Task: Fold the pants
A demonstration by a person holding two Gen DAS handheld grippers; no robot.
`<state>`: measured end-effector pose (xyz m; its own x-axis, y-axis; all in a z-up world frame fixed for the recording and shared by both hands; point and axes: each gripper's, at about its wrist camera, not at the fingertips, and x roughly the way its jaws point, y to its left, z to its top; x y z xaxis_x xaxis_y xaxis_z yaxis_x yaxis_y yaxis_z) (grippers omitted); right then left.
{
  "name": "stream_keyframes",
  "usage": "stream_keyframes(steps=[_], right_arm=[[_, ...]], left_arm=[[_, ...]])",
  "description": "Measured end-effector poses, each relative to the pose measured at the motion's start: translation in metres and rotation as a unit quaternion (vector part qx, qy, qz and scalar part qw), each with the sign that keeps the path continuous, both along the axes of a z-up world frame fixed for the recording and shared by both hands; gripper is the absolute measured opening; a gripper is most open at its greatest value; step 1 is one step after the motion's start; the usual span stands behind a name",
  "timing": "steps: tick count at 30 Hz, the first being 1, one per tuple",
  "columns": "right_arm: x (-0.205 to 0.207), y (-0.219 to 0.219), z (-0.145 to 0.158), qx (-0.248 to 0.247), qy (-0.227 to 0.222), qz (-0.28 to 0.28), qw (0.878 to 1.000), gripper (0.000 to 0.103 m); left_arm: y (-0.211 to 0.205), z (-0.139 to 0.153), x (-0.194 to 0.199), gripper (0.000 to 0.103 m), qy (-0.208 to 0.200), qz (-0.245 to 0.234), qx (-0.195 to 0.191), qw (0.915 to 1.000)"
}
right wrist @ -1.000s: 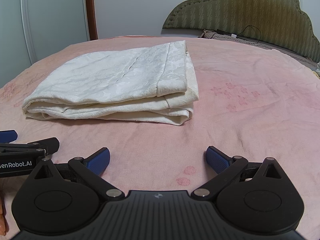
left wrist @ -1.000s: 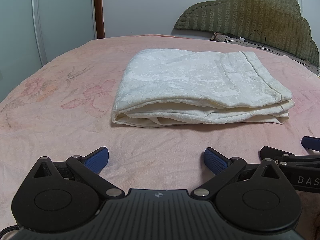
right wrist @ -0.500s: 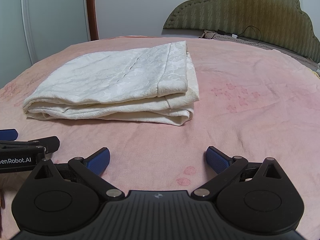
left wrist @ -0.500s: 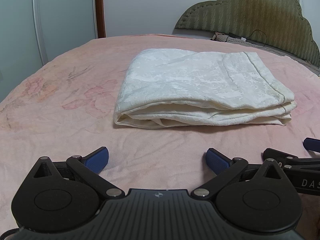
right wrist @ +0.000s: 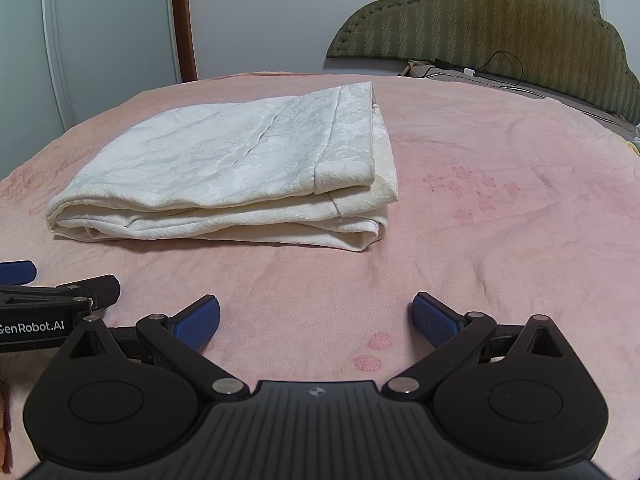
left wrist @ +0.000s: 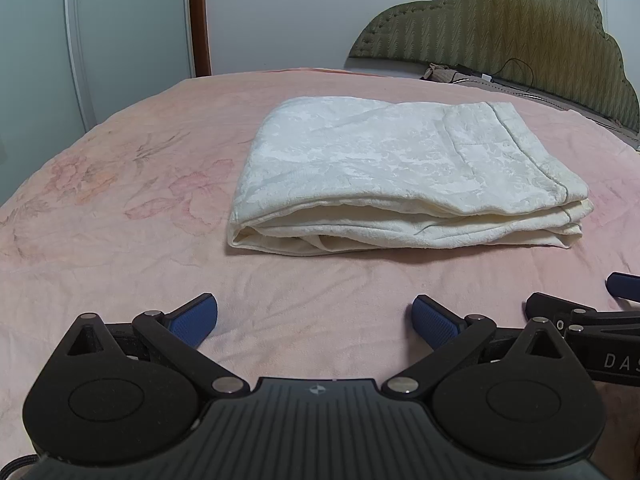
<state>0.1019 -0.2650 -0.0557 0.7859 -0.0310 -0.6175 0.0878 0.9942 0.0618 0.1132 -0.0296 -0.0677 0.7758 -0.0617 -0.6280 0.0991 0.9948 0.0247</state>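
Pants: we saw the white pants (left wrist: 400,172) folded into a thick flat stack, lying near the middle of the bed (left wrist: 100,208), its layered edges facing us.
Left gripper: our left gripper (left wrist: 314,318) hovered low over the near edge of the bed, its blue fingers (left wrist: 192,320) spread wide and holding nothing, well short of the stack.
Right gripper: our right gripper (right wrist: 316,316) sat just beside the left one, fingers (right wrist: 434,320) released and empty, the pants ahead and to its left.
Bed: a pink floral cover, creased.
Headboard: an olive padded headboard (right wrist: 500,16) stood at the far right corner.
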Motion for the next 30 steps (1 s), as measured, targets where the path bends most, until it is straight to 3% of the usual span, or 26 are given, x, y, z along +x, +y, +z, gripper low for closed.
stream_keyframes(steps=[30], right_arm=[[-0.0001,-0.0002,0.0,0.0,0.0,0.0,1.0,0.103]], left_arm=[[-0.0004,0.0004,-0.0013,0.102,-0.002,-0.004,-0.009,0.9999]])
